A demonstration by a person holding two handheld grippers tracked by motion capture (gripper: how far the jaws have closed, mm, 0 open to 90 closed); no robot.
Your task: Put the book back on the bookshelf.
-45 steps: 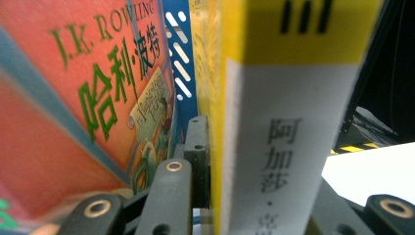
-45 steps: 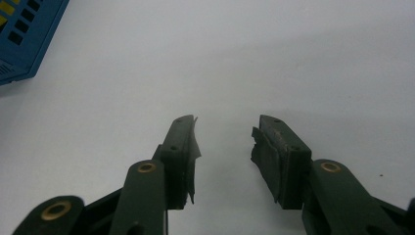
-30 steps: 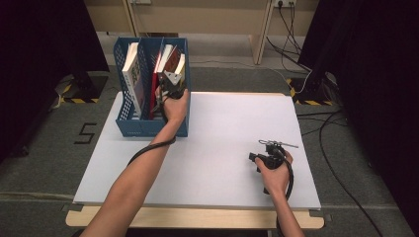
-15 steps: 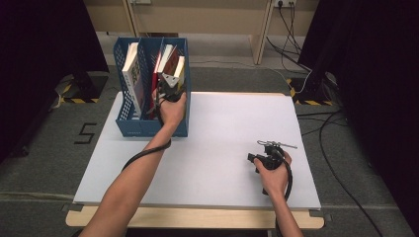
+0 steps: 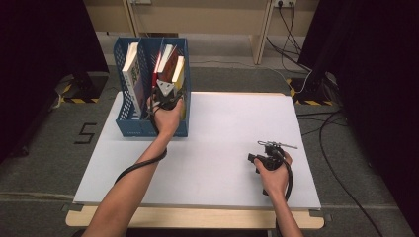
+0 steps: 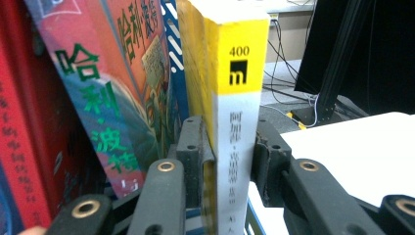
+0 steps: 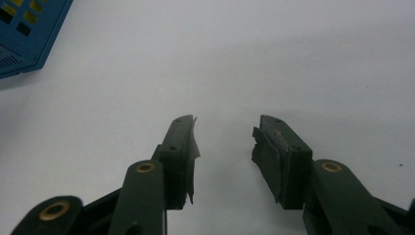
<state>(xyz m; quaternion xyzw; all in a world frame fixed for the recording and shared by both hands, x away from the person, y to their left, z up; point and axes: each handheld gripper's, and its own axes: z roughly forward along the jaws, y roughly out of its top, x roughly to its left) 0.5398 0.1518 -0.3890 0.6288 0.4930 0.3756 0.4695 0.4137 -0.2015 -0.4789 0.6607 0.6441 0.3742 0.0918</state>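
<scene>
I work at a white table top (image 5: 222,143) that sits on a pale wooden board, with grey carpet around it and a painted "5" (image 5: 87,133) on the floor off the rack's left side. The blue file rack (image 5: 129,126) stands on the table's far left corner, and I place everything else against it.

My left gripper (image 6: 229,161) reaches into the rack's right-hand compartment, and its jaws are pinching the yellow-and-white book (image 6: 237,98) by the spine, one pad on each side. That book stands upright at the rack's right wall. Just left of it in the same part of the rack leans an orange book with green characters (image 6: 112,88), and a red book (image 6: 19,147) stands further left. In the high view a white-covered book (image 5: 131,64) sits in the rack's leftmost compartment.

My right gripper (image 7: 222,152) is well apart from the rack, near the table's right front area, with its jaws spread and nothing between them but bare white surface. A corner of the rack shows at the upper left of the right gripper view.

Behind the rack, beyond the table, light wooden furniture legs (image 5: 259,34) stand on the floor, and black cables (image 5: 316,84) trail to the right under dark curtains.
</scene>
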